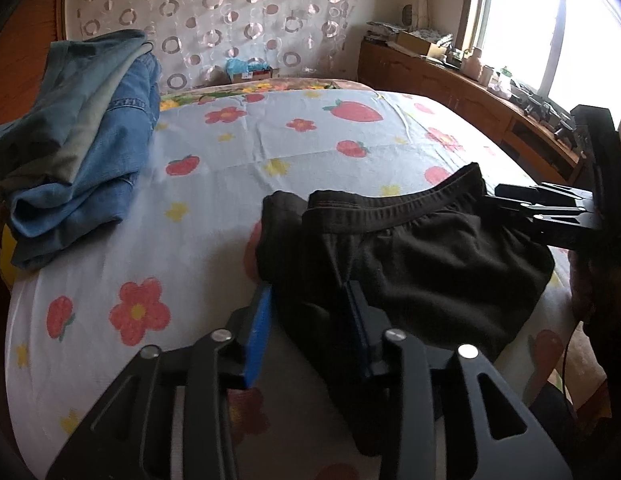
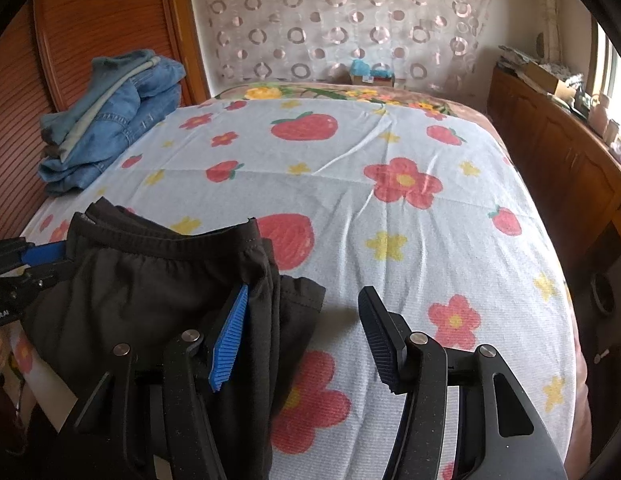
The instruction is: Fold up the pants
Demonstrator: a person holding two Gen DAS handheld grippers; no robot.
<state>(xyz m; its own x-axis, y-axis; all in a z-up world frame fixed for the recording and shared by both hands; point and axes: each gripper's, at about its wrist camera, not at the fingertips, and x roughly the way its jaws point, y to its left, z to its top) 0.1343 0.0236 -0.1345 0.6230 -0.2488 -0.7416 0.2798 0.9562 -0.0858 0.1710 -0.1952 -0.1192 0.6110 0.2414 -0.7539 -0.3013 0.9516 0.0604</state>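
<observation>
Black pants (image 1: 410,256) lie on a pale-blue sheet (image 2: 390,216) patterned with red strawberries and flowers.

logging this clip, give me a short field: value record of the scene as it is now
surface: bed sheet printed with strawberries and flowers
work item: black pants, bunched near the front edge, waistband facing the far side
left gripper: jaws apart, black cloth between them
right gripper: jaws apart, at the pants' edge
other clothes: folded jeans pile at the far left corner
</observation>
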